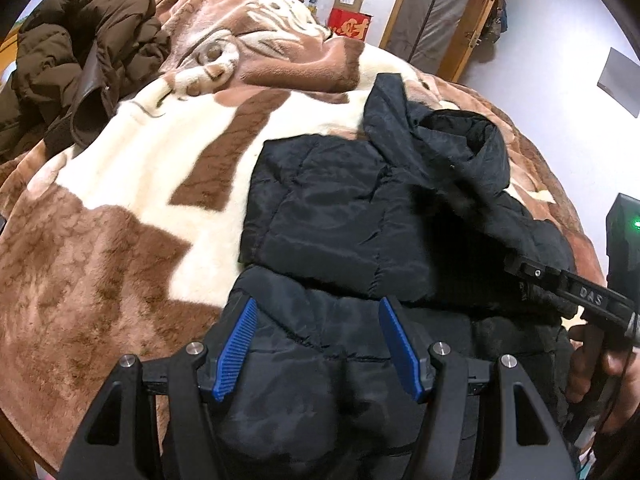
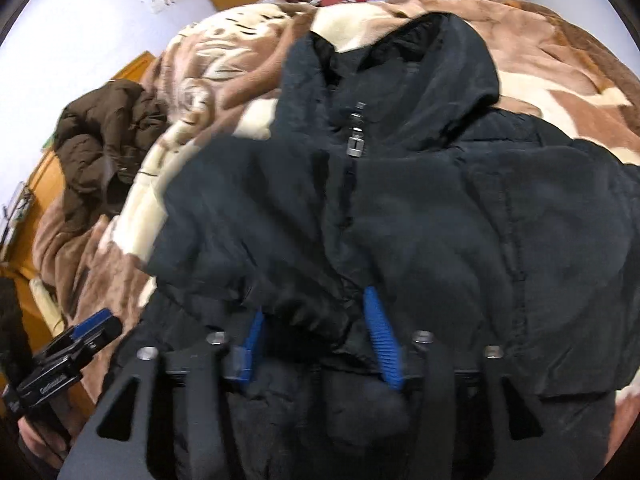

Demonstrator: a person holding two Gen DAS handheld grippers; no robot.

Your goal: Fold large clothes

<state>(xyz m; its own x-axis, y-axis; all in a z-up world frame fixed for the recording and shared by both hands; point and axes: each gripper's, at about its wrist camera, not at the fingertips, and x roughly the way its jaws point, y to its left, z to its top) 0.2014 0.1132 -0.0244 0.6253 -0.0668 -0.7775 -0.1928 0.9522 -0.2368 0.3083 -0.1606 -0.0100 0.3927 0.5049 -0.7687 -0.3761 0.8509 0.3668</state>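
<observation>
With both sleeves of the padded black hooded jacket (image 2: 400,208) folded across, the left tool (image 1: 316,344) and right tool (image 2: 316,332), both wide and holding nothing, should pinch the hem evenly and lift together.

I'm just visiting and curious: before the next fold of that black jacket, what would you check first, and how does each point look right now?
1. Black jacket lies on the blanket: ok.
2. Left claw open, nothing pinched: ok.
3. Right claw open; jacket fabric bunches between its fingers, whether it is fully free: cannot tell.
4. Zipper closed up to the collar: ok.
5. Sleeve folded across the jacket's front: ok.
6. Brown coat well away from the fold area: ok.
</observation>
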